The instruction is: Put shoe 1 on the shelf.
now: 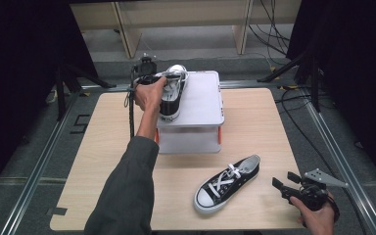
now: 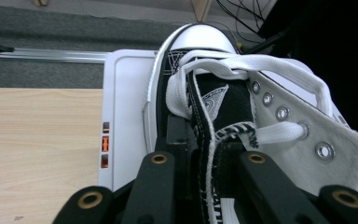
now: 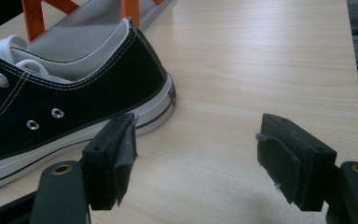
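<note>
High view: a wooden table (image 1: 103, 161) is being shown across the middle of the frame, with a white platform on orange legs (image 1: 200, 105) standing at its upper centre. One black canvas sneaker with white laces (image 1: 172, 95) is being held on the left part of the platform's top, its white toe cap pointing toward the top of the frame. It is being gripped by the left gripper (image 1: 149, 78), which is being carried by the person's left hand (image 1: 150, 95) at the upper centre-left, the grey sleeve (image 1: 125, 196) reaching in from the bottom edge.

In the left gripper view, the left gripper's jaws are being kept narrow, closed on the sneaker's side wall beside the tongue, at the bottom centre of the frame.

A second black sneaker (image 1: 226, 182) is lying on the table at the lower centre-right, below the platform and apart from it, toe toward the lower left.

The right gripper (image 1: 285, 188) is being held at the lower right corner, just right of that shoe's heel. In the right gripper view its jaws are being held wide apart with only bare table between them, the heel being seen near the left jaw.
</note>
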A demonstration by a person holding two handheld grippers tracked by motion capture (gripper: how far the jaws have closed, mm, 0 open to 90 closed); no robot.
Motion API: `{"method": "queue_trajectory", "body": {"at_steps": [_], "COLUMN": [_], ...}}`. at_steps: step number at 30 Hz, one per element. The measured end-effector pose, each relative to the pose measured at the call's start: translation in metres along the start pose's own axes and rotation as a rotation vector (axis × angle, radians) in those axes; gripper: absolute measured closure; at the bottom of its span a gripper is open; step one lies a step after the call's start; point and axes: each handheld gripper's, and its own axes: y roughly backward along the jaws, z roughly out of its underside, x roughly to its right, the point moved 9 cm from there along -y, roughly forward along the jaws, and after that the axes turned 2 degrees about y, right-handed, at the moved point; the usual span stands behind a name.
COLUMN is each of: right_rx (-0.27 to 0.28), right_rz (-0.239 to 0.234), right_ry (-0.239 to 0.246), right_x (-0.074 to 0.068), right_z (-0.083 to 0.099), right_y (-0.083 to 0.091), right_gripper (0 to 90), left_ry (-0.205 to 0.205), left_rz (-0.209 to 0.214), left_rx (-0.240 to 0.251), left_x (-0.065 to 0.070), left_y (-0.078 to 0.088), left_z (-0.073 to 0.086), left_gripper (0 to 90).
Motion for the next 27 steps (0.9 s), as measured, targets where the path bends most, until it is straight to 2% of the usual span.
{"method": "queue_trajectory", "body": {"at_steps": [4,6,8,10,11,15,17,18,20,21,23,26,27], "right_rx": [-0.005,-0.002,-0.003,-0.012,0.0,-0.001,0.001,-0.006,-0.018,-0.004,0.0,0.007,0.013], "right_rz": [0.006,-0.001,-0.005,0.007,-0.005,0.0,0.006,0.001,0.008,0.006,-0.004,-0.01,0.002], "right_ry": [0.014,0.001,-0.006,0.013,0.012,0.01,0.006,-0.029,-0.04,-0.008,-0.017,-0.025,-0.002], "right_x": [0.001,0.0,-0.001,0.001,0.0,0.0,0.001,-0.002,-0.002,0.001,-0.001,-0.001,0.001], "right_z": [0.0,0.0,0.0,0.001,-0.001,-0.001,0.0,0.001,0.002,0.001,0.0,-0.001,-0.001], "right_y": [0.001,0.0,0.0,0.001,0.001,0.001,0.0,0.0,0.001,0.0,0.0,0.001,0.001], "right_gripper": [29.0,29.0,29.0,29.0,29.0,29.0,29.0,29.0,29.0,29.0,29.0,29.0,29.1], "left_ry": [0.005,0.002,0.021,0.01,-0.008,-0.031,-0.039,-0.048,-0.06,-0.061,-0.086,-0.11,-0.119], "left_rz": [-0.001,0.004,0.026,0.03,0.039,0.058,0.071,0.083,0.111,0.125,0.139,0.168,0.179], "left_rx": [0.006,0.002,0.01,0.006,-0.019,-0.053,-0.046,-0.052,-0.062,-0.059,-0.068,-0.054,-0.047], "left_x": [0.002,0.003,0.005,0.006,0.005,0.004,0.003,0.003,0.003,0.003,0.0,-0.002,-0.002], "left_y": [-0.001,-0.001,0.001,0.003,0.005,0.012,0.016,0.02,0.026,0.029,0.036,0.05,0.056], "left_z": [0.0,0.001,-0.001,-0.003,-0.001,-0.001,-0.003,-0.003,-0.004,-0.004,-0.003,-0.003,-0.003], "left_gripper": [81.1,80.1,73.2,66.2,63.8,54.5,52.6,51.9,50.0,49.2,47.7,45.4,44.9]}}
